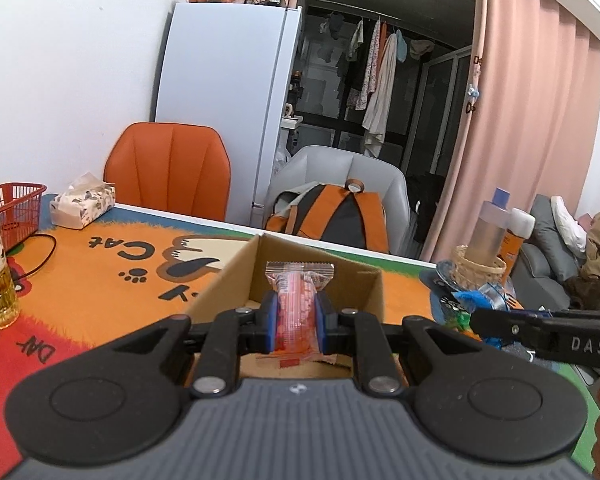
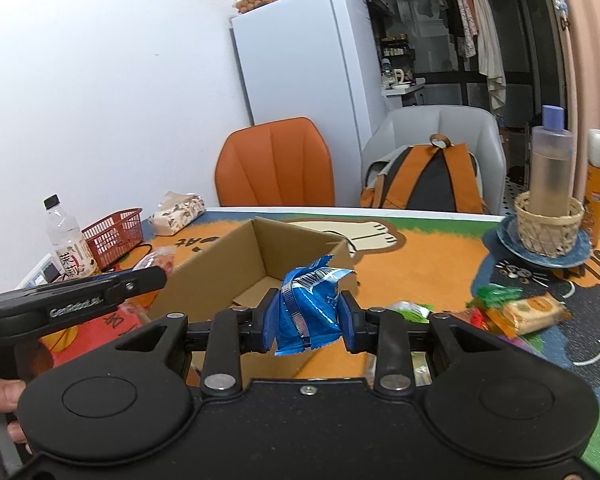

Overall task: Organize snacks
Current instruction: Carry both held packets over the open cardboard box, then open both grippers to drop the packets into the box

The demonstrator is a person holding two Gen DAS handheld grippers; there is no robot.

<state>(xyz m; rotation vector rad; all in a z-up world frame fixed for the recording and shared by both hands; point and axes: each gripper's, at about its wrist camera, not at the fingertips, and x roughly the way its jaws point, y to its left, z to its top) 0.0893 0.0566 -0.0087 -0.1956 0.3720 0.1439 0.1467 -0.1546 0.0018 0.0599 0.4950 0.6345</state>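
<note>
Claws tilt slightly downward: left claw (image 1: pixel 296 320) pinches red snack (image 1: pixel 298 304), right claw (image 2: pixel 306 320) grips blue packet (image 2: pixel 308 304).

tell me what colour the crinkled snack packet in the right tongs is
Shiny blue crinkled snack packet with silver edging, clearest in the right wrist view.

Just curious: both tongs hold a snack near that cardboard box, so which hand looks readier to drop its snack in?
Probably the left. Its tongs hold the red snack packet right over the cardboard box; the right tongs hold the blue packet short of its near edge.
</note>
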